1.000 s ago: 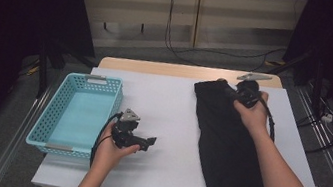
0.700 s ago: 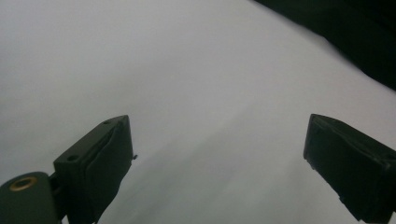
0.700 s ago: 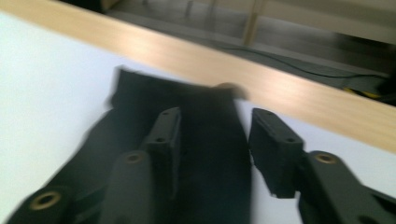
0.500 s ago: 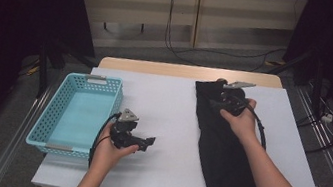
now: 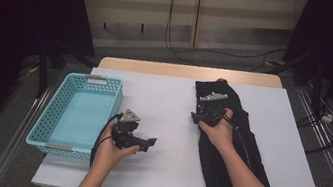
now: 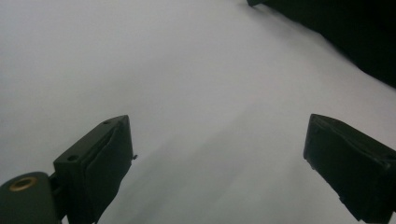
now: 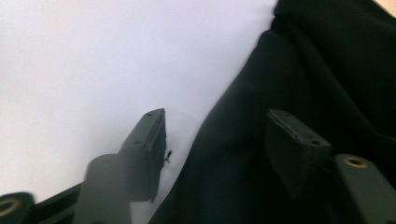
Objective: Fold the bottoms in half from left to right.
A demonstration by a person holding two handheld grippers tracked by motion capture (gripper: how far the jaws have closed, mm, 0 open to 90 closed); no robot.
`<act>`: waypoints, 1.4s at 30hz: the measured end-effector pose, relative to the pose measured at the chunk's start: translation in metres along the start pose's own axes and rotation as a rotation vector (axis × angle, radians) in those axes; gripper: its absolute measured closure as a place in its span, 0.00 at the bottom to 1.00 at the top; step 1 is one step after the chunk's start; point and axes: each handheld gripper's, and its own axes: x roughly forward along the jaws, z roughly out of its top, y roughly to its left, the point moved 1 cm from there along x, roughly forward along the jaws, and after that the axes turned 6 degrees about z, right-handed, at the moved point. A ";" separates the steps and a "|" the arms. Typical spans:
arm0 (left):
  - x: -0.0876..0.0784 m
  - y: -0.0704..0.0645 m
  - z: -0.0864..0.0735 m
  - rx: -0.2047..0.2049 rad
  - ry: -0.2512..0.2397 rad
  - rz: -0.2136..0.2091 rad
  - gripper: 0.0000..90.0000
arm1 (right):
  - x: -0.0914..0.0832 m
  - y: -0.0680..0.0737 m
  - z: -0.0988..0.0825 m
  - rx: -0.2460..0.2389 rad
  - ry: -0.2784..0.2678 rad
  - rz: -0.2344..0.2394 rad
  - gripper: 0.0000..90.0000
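From the high view we see a black garment (image 5: pixel 229 149) lying lengthwise on the right half of the white desk (image 5: pixel 168 104), with the right gripper (image 5: pixel 201 115) at its left edge; the left gripper (image 5: pixel 139 141) rests near a turquoise basket (image 5: pixel 76 109). In the left gripper view its fingers (image 6: pixel 100 158) stand wide apart over bare desk. In the right gripper view the fingers (image 7: pixel 147 140) (recently opening) straddle the garment's edge (image 7: pixel 280 70), not pressing it.

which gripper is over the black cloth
The right gripper: its open jaws straddle the black cloth's left edge. The left gripper sits open over the bare white table.
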 end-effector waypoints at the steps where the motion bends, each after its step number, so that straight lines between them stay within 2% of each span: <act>1: 0.000 0.000 0.000 0.000 0.005 -0.003 0.09 | 0.000 -0.002 0.000 0.005 0.000 -0.004 0.57; 4: 0.001 -0.001 -0.001 0.001 0.007 -0.001 0.09 | -0.002 -0.008 -0.001 0.011 -0.005 -0.018 0.70; 5: 0.001 -0.001 -0.002 0.006 0.010 0.003 0.09 | -0.002 -0.010 -0.001 0.018 -0.005 -0.024 0.78; 8: 0.001 -0.001 -0.002 -0.002 0.008 0.002 0.09 | -0.003 -0.016 -0.002 0.001 -0.007 -0.038 0.94; 12: 0.000 0.001 -0.002 -0.002 0.007 0.009 0.09 | -0.006 -0.020 -0.004 0.032 -0.021 0.000 0.96; 14: -0.001 0.001 -0.002 -0.003 0.005 0.012 0.09 | -0.006 -0.020 -0.004 0.054 -0.030 0.037 0.96; 17: -0.002 0.001 -0.001 -0.007 -0.001 0.014 0.09 | -0.008 -0.015 -0.004 0.043 -0.035 0.075 0.96; 20: -0.004 0.002 0.000 -0.002 -0.006 0.019 0.09 | -0.009 0.000 -0.003 0.007 -0.043 0.122 0.96; 25: -0.005 0.003 0.000 -0.011 -0.009 0.025 0.10 | -0.017 0.033 -0.005 -0.085 -0.037 0.228 0.96; 27: -0.005 0.004 0.001 -0.013 -0.005 0.029 0.10 | -0.021 0.048 -0.008 -0.139 -0.030 0.263 0.96; 33: -0.004 0.006 0.005 -0.035 -0.016 0.050 0.12 | -0.031 0.089 -0.022 -0.243 -0.006 0.344 0.96; 37: -0.004 0.008 0.007 -0.045 -0.019 0.056 0.13 | -0.039 0.108 -0.028 -0.282 -0.002 0.393 0.96; 42: -0.003 0.009 0.010 -0.045 -0.024 0.057 0.13 | -0.046 0.121 -0.036 -0.287 0.005 0.458 0.96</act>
